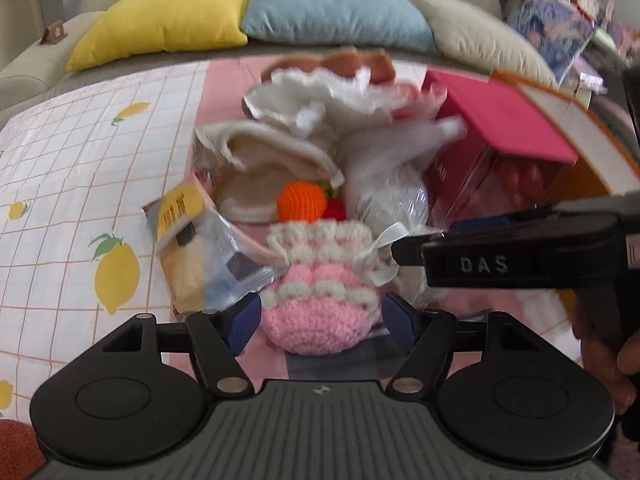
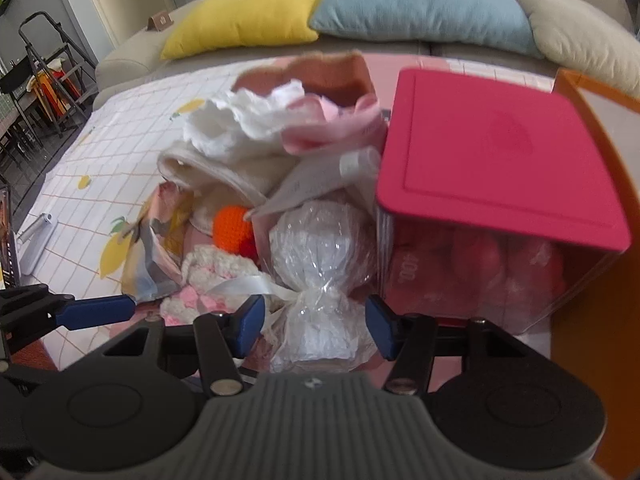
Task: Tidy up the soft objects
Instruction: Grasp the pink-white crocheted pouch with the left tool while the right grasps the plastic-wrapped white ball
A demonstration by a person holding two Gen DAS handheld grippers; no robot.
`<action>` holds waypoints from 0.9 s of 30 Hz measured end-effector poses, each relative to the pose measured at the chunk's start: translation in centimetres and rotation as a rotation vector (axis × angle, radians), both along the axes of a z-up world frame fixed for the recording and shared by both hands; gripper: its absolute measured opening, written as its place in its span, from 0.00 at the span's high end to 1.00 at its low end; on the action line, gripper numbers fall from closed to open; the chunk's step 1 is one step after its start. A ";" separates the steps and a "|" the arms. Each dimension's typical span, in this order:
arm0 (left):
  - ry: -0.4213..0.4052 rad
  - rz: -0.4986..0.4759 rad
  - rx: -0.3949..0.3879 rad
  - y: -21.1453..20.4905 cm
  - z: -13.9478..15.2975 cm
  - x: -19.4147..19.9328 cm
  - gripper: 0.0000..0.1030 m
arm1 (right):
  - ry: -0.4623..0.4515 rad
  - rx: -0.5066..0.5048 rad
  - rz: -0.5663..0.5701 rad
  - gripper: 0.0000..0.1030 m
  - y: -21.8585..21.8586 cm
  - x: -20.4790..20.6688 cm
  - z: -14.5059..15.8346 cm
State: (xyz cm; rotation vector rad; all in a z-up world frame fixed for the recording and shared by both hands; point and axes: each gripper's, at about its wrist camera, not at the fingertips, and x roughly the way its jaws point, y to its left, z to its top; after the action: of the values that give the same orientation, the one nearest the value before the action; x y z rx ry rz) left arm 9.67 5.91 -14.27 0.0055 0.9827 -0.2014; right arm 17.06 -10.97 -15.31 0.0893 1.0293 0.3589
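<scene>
A pink and cream crocheted pouch (image 1: pixel 320 300) with a white ribbon lies at the near edge of a pile of soft things. My left gripper (image 1: pixel 320 316) is open, its blue pads on either side of the pouch. My right gripper (image 2: pixel 316 320) is open around a white bundle wrapped in clear plastic (image 2: pixel 320 248); the bundle also shows in the left wrist view (image 1: pixel 384 192). An orange crocheted ball (image 1: pixel 302 200) sits behind the pouch, next to a cream fabric piece (image 1: pixel 264 160) and white ruffled cloth (image 1: pixel 312 96). The right gripper's body crosses the left wrist view on the right.
A clear box with a pink lid (image 2: pixel 496 152) stands right of the pile, beside an orange box (image 2: pixel 600 120). A snack packet (image 1: pixel 192 240) lies to the left on the lemon-print cloth (image 1: pixel 80 160). Yellow (image 1: pixel 168 16), blue (image 1: pixel 336 8) and beige cushions line the sofa behind.
</scene>
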 end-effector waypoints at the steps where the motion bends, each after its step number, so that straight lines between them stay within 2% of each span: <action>1: 0.010 -0.005 -0.003 -0.1 -0.3 0.1 0.22 | 0.008 -0.005 0.000 0.45 0.1 0.2 -0.4; 6: 0.034 -0.006 0.034 -0.6 -1.4 0.6 0.22 | 0.028 -0.011 -0.004 0.45 0.2 0.6 -1.7; 10: 0.047 -0.019 0.080 -1.1 -1.9 0.7 0.23 | 0.010 -0.026 0.013 0.55 0.3 0.6 -1.8; 12: 0.047 -0.029 0.090 -1.3 -1.9 0.6 0.29 | 0.000 -0.031 0.029 0.63 0.2 0.4 -1.6; 14: 0.043 -0.042 0.096 -1.3 -1.9 0.4 0.41 | -0.012 -0.042 0.042 0.63 0.2 0.1 -1.1; 18: 0.038 -0.060 0.112 -1.4 -1.8 -0.1 0.52 | -0.024 -0.075 0.073 0.64 0.1 -0.6 0.4; 19: 0.033 -0.060 0.105 -1.3 -1.6 -0.1 0.58 | -0.018 -0.067 0.074 0.64 0.0 -1.0 0.7; 20: 0.027 -0.062 0.095 -1.1 -1.4 -0.2 0.69 | -0.010 -0.063 0.075 0.64 -0.2 -1.2 1.0; 21: 0.025 -0.067 0.086 -1.0 -1.2 -0.4 0.72 | 0.000 -0.061 0.074 0.64 -0.4 -1.5 1.3; 24: 0.001 -0.085 0.093 -1.0 -0.3 -1.2 0.78 | 0.013 -0.044 0.060 0.64 -0.9 -2.5 2.2; 27: -0.012 -0.085 0.055 -0.7 1.0 -2.1 0.80 | -0.009 -0.024 0.056 0.64 -1.9 -4.1 3.3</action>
State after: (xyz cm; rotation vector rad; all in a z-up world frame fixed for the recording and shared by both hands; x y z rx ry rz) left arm 7.56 5.21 -13.27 0.0990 0.9762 -0.2525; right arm 12.98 -12.86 -12.01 0.0377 1.0286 0.3972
